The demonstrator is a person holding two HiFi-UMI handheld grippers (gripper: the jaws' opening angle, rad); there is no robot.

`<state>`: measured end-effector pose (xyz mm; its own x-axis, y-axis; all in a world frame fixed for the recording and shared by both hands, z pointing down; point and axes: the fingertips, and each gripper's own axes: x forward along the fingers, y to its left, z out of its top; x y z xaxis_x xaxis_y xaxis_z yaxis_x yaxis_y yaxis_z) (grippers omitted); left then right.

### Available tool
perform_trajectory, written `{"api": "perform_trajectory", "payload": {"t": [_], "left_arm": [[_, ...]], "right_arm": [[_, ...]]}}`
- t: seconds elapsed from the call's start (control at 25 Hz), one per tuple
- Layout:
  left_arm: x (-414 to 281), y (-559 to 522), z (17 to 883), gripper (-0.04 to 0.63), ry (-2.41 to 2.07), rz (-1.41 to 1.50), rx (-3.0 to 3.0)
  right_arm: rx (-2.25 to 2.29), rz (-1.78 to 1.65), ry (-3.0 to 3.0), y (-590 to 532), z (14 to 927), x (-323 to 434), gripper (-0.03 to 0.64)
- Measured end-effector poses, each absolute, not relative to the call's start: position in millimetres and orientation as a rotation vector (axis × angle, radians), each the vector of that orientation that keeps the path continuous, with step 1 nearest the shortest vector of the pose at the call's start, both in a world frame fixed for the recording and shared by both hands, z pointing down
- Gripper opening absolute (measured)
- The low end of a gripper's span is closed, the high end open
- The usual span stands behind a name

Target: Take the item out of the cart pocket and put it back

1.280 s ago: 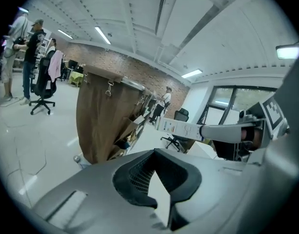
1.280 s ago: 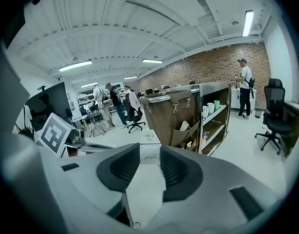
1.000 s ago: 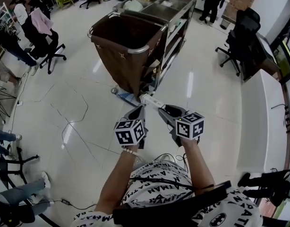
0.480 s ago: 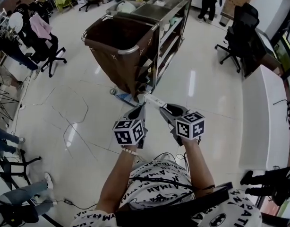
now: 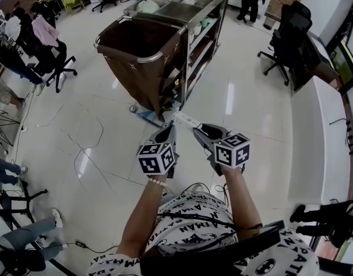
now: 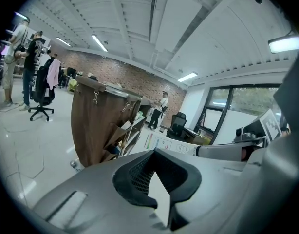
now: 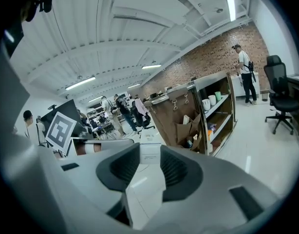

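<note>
Clamping white box (image 5: 186,119) in my right gripper (image 7: 149,155), long axis aimed at cart pocket (image 7: 184,130), well short of cart (image 5: 165,39); left gripper (image 6: 153,154) closed, empty.

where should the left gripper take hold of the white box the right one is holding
On the free stretch of the box ahead of the right gripper, which clamps its near end. It's long and slim and juts left-forward, so the left gripper, now shut, should probably open and close across its narrow width from the left.
</note>
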<state>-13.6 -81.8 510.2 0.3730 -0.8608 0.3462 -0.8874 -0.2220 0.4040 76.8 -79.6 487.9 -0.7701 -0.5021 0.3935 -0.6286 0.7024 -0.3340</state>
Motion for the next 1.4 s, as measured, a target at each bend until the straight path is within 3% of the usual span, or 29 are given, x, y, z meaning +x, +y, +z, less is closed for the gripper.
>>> {"api": "perform_trajectory", "payload": {"t": [1.4], "left_arm": [[-20,-68,513,0.003,-1.5,0.06,2.095]], "right_arm": [[0.915,0.677,-2.649,-63,485,71,0.147]]}}
